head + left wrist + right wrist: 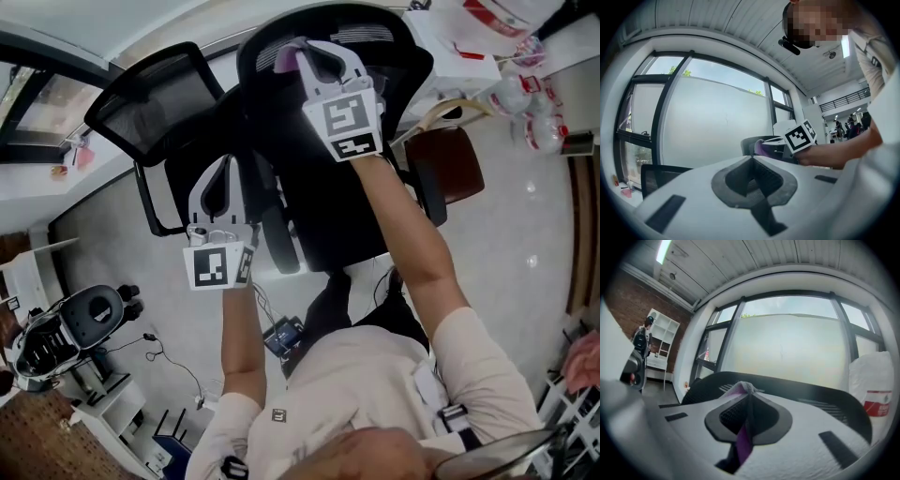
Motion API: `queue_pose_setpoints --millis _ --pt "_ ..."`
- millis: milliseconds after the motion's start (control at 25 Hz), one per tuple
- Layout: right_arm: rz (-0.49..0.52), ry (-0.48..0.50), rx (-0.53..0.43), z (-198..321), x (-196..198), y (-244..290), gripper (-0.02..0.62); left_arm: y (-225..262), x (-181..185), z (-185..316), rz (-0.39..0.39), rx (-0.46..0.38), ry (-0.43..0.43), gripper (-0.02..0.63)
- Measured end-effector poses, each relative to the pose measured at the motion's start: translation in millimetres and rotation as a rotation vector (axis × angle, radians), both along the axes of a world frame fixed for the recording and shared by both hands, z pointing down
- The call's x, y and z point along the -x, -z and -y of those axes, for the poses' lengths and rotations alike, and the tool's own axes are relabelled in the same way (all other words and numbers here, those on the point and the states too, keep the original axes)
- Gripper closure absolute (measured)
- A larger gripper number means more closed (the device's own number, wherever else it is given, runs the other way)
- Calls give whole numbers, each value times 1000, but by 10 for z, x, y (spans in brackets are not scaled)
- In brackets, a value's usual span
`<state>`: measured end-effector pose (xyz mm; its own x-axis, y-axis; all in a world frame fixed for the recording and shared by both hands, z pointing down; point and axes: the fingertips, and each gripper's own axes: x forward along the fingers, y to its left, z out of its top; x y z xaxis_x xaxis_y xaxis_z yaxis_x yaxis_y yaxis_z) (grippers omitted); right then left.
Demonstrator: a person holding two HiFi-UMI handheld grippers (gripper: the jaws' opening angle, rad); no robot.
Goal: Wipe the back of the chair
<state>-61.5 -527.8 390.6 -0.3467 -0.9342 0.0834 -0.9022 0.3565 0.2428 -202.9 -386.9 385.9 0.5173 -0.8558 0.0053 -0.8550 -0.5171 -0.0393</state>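
item: your right tool point(302, 49) pinches a purple cloth point(285, 59) at the top edge of the black mesh chair back point(380, 103), your left tool point(221, 167), lower and to its left, is pressed together on nothing, and the white bag point(874, 376) nearby carries a red label with unreadable print.
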Motion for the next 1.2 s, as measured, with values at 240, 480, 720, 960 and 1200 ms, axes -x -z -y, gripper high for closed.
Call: queue_pose_setpoints --millis 240,480,720,960,1200 --pt "67 136 -49 -139 723 14 584 -259 196 142 -20 29 33 598" --pt "16 73 -64 -77 414 -23 584 -405 104 234 -31 47 12 598" --pt "4 -213 -34 69 -929 -51 584 -414 -68 291 -47 43 -25 598" --pt "-32 -356 -79 -95 -1627 153 584 -448 -170 277 -59 51 -38 598" --pt "-9 -315 -76 10 -1326 131 584 -463 -143 236 -63 56 -32 598"
